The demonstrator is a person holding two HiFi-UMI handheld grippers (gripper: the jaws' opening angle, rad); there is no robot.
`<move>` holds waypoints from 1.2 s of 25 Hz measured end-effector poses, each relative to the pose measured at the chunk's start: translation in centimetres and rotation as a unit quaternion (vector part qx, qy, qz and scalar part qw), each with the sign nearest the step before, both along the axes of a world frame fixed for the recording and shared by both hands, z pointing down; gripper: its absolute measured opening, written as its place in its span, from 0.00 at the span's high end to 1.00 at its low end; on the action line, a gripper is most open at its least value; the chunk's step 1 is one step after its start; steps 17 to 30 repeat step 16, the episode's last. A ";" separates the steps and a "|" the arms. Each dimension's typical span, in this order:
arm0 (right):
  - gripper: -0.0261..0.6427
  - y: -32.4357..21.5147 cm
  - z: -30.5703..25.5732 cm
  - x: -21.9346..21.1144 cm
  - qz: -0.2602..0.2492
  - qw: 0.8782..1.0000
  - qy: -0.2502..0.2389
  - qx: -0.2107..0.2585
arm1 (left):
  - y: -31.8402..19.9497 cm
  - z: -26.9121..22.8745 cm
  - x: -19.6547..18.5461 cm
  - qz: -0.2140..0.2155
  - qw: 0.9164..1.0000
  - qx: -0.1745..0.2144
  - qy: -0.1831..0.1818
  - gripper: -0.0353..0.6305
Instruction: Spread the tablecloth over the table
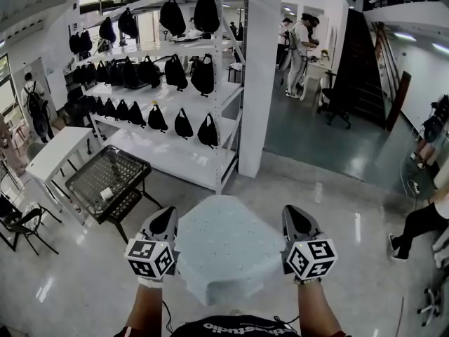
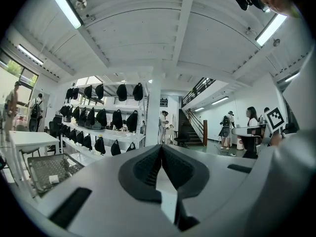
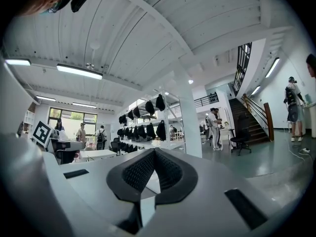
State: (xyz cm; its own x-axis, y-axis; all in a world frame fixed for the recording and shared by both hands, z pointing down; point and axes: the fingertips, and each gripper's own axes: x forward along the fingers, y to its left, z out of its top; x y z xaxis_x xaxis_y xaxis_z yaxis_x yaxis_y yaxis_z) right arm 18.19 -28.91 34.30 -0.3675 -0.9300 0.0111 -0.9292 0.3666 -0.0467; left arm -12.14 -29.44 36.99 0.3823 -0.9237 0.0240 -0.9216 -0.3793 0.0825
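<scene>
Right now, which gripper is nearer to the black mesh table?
Left. The left gripper grips the tablecloth on the side toward the black mesh table; the right gripper grips its opposite edge, farther away.

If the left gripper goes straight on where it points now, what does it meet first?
Probably the white shelf with black bags, near the pillar; before it the way looks free, though depth is unclear.
</scene>
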 end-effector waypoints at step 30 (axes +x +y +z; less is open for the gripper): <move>0.92 0.0 0.2 -0.6 -0.005 1.000 0.005 0.003 | 0.1 0.3 -1.0 -0.008 1.000 0.001 0.003 0.92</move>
